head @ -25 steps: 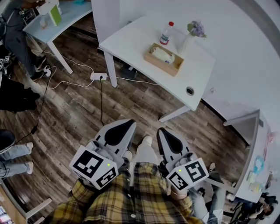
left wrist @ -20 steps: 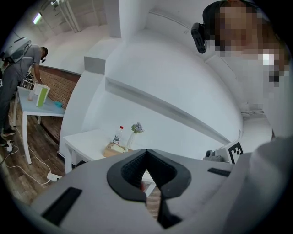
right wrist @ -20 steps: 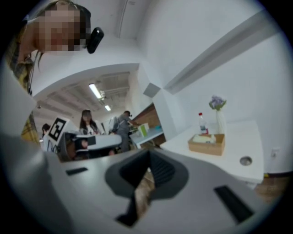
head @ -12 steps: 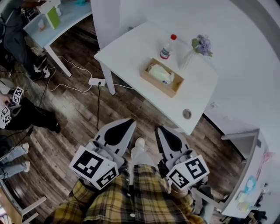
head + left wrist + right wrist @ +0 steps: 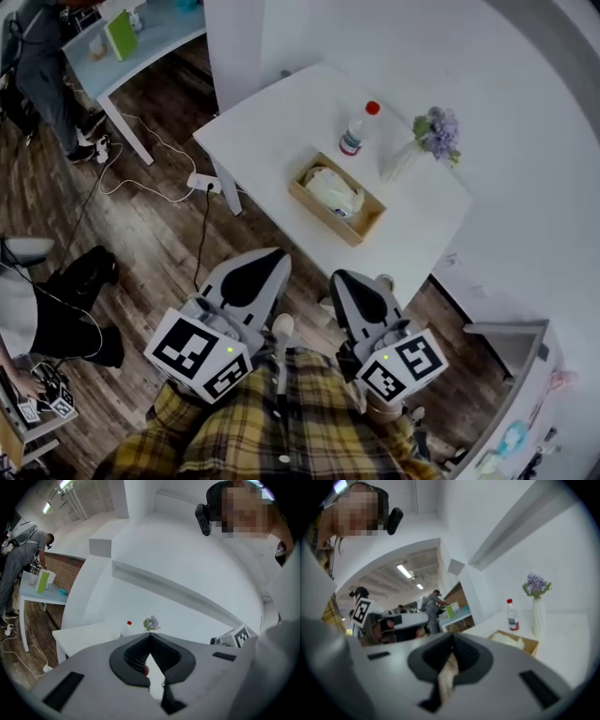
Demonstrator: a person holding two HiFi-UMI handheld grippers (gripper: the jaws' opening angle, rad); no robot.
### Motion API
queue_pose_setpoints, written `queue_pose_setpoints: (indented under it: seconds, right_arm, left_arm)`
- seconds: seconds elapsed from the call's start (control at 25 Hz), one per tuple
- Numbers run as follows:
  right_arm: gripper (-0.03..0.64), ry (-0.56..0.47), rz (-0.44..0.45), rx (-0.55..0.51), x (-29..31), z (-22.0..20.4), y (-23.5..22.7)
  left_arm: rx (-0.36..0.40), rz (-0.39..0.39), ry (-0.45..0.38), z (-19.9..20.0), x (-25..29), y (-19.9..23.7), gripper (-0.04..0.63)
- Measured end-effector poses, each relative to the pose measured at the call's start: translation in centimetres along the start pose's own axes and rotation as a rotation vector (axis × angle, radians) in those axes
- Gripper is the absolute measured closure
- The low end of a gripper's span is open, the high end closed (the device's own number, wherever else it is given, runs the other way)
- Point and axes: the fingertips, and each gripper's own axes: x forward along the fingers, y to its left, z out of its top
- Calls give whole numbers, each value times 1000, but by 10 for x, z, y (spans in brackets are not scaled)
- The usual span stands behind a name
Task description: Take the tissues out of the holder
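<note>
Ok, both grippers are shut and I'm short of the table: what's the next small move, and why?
Probably step up to the white table and bring the right gripper over the wooden holder, opening its jaws on the way. The tissues lie untouched in it; both the right gripper and the left gripper are shut, empty and short of the table.

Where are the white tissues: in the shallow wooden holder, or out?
In: the white tissues lie inside the shallow wooden holder on the white table.

We find the table [image 5: 272, 112] bare toward its left corner; bottle [image 5: 353, 139] and vase [image 5: 403, 161] guard the holder's [image 5: 319, 217] far side.
</note>
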Motion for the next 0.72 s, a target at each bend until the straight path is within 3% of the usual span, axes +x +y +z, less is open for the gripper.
queue_pose_setpoints:
  seconds: [0.4, 0.72]
  right_arm:
    - [606, 20, -10, 43, 27, 2, -38]
    - [606, -17, -113, 103, 89, 32, -88]
  left_arm:
    - [-2, 5, 23, 3, 45, 25, 591]
    - [-1, -86, 78, 28, 111, 79, 591]
